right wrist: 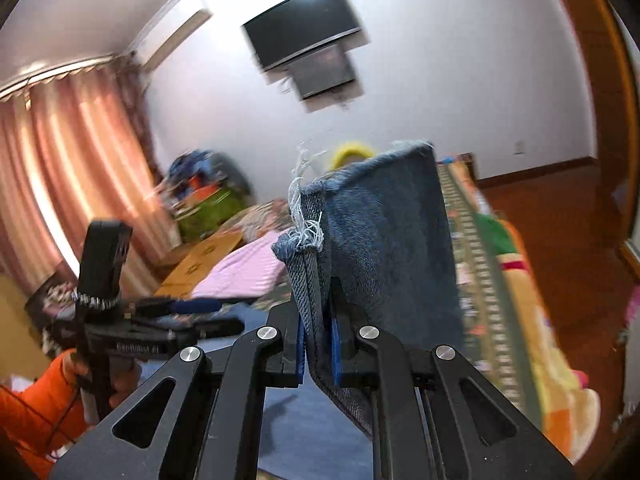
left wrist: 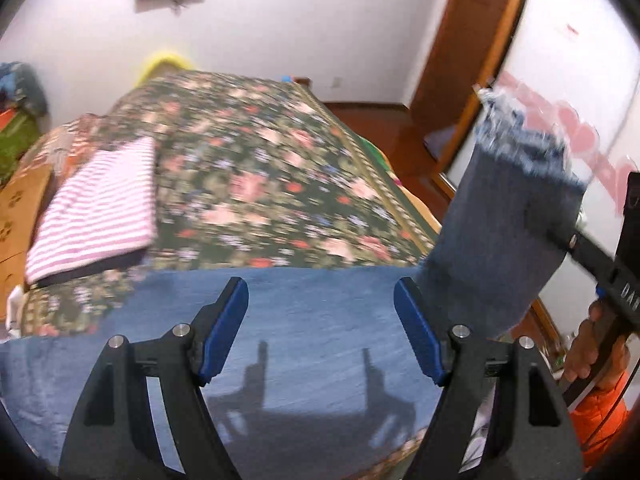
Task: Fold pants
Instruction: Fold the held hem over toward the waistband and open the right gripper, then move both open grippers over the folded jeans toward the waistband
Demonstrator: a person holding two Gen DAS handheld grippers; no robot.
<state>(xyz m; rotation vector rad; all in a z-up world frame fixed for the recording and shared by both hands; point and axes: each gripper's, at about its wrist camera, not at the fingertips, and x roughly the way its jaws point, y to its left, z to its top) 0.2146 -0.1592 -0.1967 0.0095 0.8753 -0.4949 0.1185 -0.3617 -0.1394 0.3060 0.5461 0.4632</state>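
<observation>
Bedroom walls in white are framing a bed point(left wrist: 280, 184) that is wearing a dark flowered cover, with a folded pink-striped shirt point(left wrist: 96, 208) lying toward its left side, a television point(right wrist: 304, 24) hanging on the wall beyond and pink curtains point(right wrist: 68, 152) hanging at the window.

Blue denim pants point(left wrist: 304, 328) are lying spread across the near edge of the bed, while one frayed leg end point(right wrist: 380, 232) is standing up in the air at the right. That looks like the first fold getting under way: the leg is being carried up and over so that it can be laid across the rest of the denim.

In the right wrist view, the right gripper point(right wrist: 316, 340) is pinching the doubled edge of that leg, its blue pads pressing the cloth from both sides with nearly no gap between them. A hand point(left wrist: 592, 344) with an orange sleeve is gripping its handle in the left wrist view.

Over the flat denim the left gripper point(left wrist: 320, 320) is hovering with its jaws spread wide and nothing between them; its shadow is falling on the cloth below, so it is not touching.

Next, the raised leg probably needs carrying across and lowering so the edges match, and the empty gripper will likely need to steady or take hold of the cloth; the limp, heavy denim may sag or twist on the way.
</observation>
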